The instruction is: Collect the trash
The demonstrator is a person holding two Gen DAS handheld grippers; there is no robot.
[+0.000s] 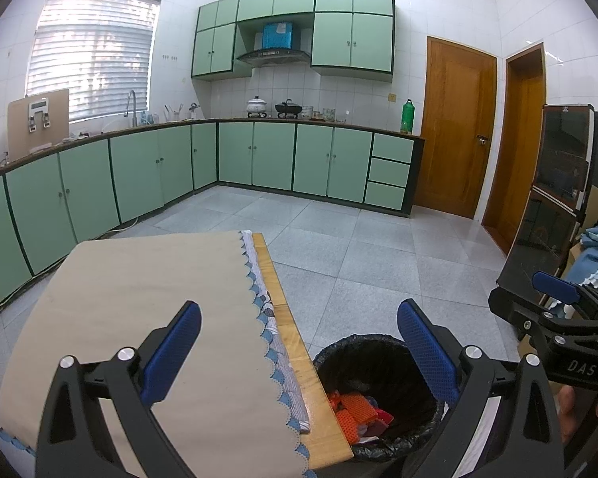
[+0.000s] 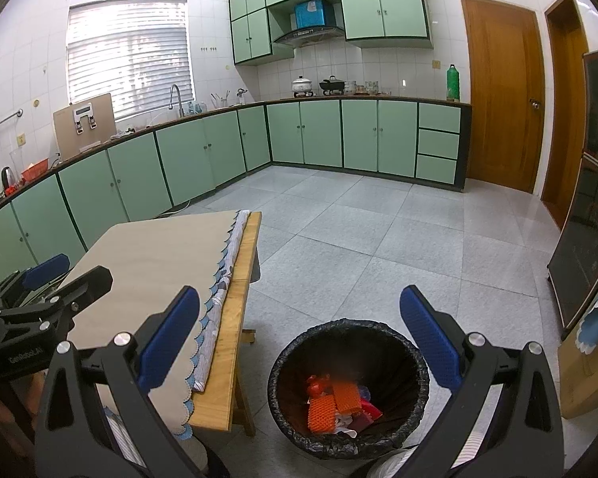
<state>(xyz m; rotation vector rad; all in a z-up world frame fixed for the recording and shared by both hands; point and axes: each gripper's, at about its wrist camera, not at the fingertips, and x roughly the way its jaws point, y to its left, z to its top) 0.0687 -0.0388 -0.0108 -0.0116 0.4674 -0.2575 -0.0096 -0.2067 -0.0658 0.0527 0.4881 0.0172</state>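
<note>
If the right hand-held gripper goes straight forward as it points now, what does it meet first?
Probably the bare floor beyond the trash bin, which lies below its line; depth is unclear. Its fingers are open and empty.

Trash bin (image 2: 349, 388): round, lined with a black bag (image 2: 283, 354) folded over the rim, upright on the grey tiled floor just beside the table's near right corner. Inside, at the bottom: orange mesh netting (image 2: 323, 412), a second orange mesh piece (image 2: 347, 396), red scraps (image 2: 370, 409), and white bits, possibly paper (image 2: 345, 432). Bin only part full.
</note>
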